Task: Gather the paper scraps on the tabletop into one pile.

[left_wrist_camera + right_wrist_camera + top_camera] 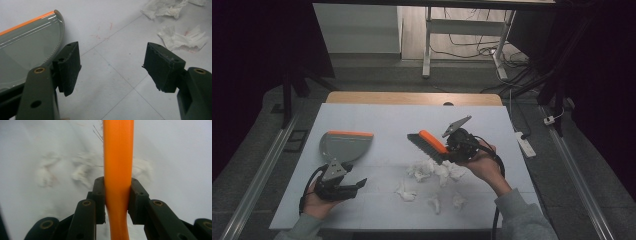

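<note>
The right tongs (451, 150) are clamped on the orange handle of a brush (428, 145), held over the scraps of white tissue (432, 171) toward the worktop's (412, 117) near right part — bristles facing down (the scraps look blurred past the handle). The left tongs (357, 185) stand open on nothing near the left edge, just beside the grey dustpan (343, 145).

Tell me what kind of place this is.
Probably a lab or workshop set up for recording, not a home: a bare white table under a fixed camera, loose cables on the floor behind it, a power strip beside it, and dark curtains at both sides.
</note>
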